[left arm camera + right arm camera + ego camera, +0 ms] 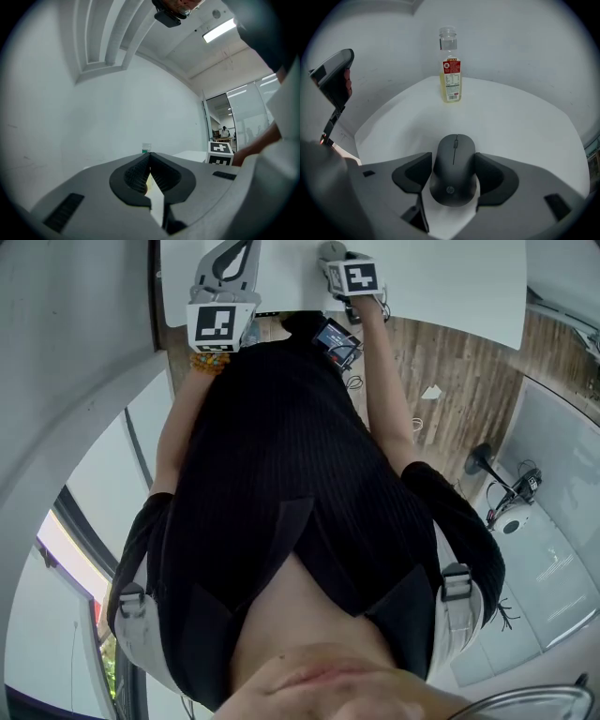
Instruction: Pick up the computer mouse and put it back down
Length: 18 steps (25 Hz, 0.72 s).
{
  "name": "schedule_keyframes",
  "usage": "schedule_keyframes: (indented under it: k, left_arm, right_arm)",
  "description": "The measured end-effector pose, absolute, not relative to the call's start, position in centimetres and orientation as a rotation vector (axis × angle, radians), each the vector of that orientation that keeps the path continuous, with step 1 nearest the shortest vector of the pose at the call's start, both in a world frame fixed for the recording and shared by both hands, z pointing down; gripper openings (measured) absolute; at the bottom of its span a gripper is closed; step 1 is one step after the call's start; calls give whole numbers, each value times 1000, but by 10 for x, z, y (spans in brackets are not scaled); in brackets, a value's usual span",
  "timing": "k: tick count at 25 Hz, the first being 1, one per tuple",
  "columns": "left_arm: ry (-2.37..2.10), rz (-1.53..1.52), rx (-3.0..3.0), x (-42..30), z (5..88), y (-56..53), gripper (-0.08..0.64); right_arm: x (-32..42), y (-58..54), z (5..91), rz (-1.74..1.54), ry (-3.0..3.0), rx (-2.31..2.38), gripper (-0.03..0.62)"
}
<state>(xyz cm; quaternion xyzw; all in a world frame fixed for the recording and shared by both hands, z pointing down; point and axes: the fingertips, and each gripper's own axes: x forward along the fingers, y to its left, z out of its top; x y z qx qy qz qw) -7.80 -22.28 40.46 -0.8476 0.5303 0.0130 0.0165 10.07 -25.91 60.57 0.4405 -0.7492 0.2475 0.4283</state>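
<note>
The dark grey computer mouse [453, 180] lies flat on the white table [525, 126], its wheel end pointing away from me. My right gripper [453, 161] points steeply down and stands astride it, one jaw close along each side of the mouse; I see no firm press, and the jaws stand wide. In the head view the right gripper [339, 257] reaches over the table's near edge. My left gripper [150, 157] is held level off to the left with its jaws together and nothing in them.
A clear plastic bottle [450, 70] with a red label and yellowish liquid stands upright at the table's far edge, behind the mouse. A white wall backs the table. Wooden floor [450, 381] lies to the right of the person.
</note>
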Motion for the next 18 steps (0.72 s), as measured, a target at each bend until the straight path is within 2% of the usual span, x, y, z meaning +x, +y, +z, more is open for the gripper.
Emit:
schedule_keyframes:
  k: [18]
  left_arm:
    - [1645, 23, -2645, -85, 411, -223, 13]
  right_arm:
    - [100, -262, 617, 675, -1930, 1152, 273]
